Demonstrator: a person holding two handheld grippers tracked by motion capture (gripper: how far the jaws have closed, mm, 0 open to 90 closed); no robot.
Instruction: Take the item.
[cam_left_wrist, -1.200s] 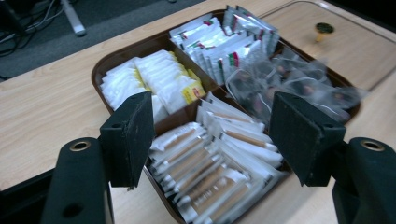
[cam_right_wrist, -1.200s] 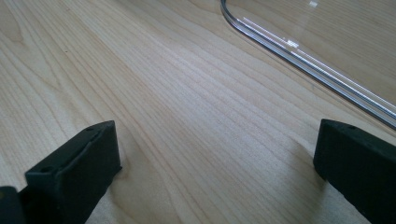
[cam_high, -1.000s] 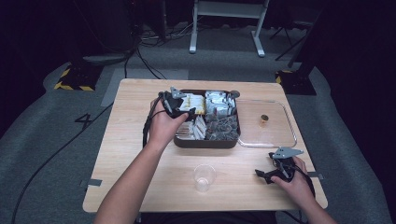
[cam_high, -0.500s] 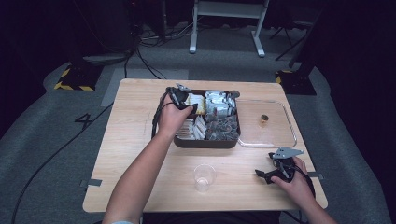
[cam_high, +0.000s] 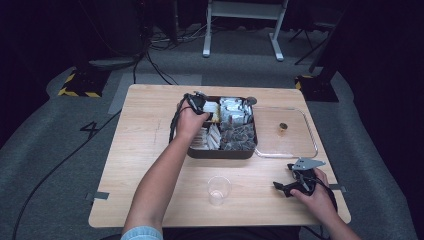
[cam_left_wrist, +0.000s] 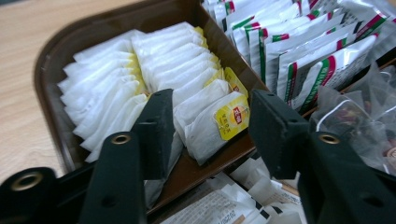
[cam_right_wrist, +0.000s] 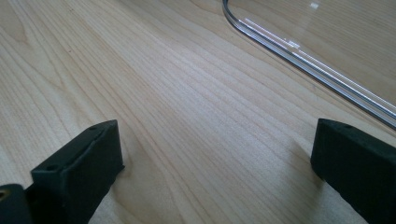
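From the high view, the left claw (cam_high: 200, 103) hangs over the brown tray (cam_high: 220, 152) on the bench (cam_high: 145, 165); the right claw (cam_high: 295, 184) rests near a clear cup (cam_high: 218, 189). Left gripper view: jaws spread, straddling a yellow-tagged tea bag (cam_left_wrist: 212, 123), apparently not yet pinched. Next: lower and close. Right gripper view: jaws released over bare wood.

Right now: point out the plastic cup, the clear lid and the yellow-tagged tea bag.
plastic cup (cam_high: 219, 189), high view, its side wall.
clear lid (cam_high: 289, 153), high view, its near rim.
yellow-tagged tea bag (cam_left_wrist: 232, 116), left gripper view, its yellow tag.
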